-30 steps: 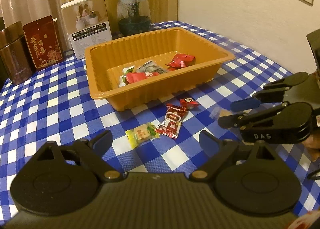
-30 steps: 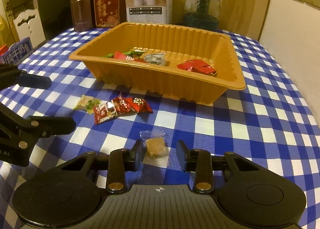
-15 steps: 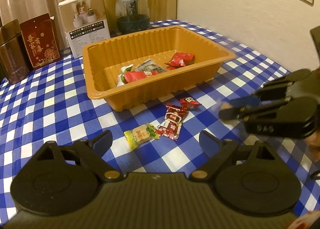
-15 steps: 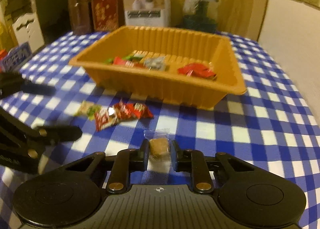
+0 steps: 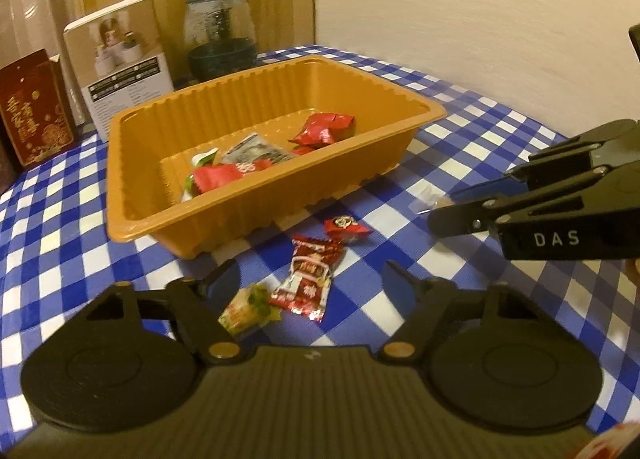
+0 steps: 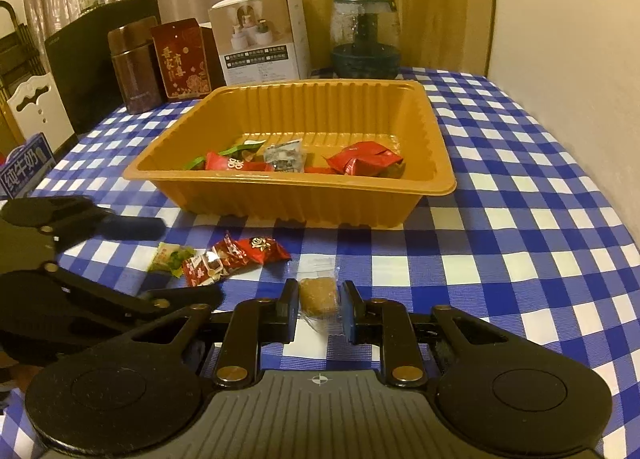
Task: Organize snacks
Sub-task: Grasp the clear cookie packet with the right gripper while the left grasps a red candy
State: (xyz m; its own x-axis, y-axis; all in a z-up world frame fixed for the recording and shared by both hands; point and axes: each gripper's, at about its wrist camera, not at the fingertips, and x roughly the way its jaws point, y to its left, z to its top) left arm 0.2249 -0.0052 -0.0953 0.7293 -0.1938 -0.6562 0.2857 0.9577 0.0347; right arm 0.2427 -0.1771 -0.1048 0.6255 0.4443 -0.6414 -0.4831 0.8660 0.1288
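Snacks between both grippers

Our right gripper (image 6: 319,309) has its fingers clenched on a brown clear-wrapped candy (image 6: 318,296) just above the checked counter (image 6: 520,243). Our left gripper (image 5: 310,283) is closing around the green-yellow candy (image 5: 248,305) and red-white packet (image 5: 310,279), touching neither. Beyond them sits the orange tray (image 5: 132,187) of snacks.

Blue sign (image 6: 25,167) — cut off left

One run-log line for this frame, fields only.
right hand-held gripper: shut on clear-wrapped brown candy | left hand-held gripper: closing, touching nothing | yellow-green wrapped candy between fingers | orange plastic tray: holds snacks
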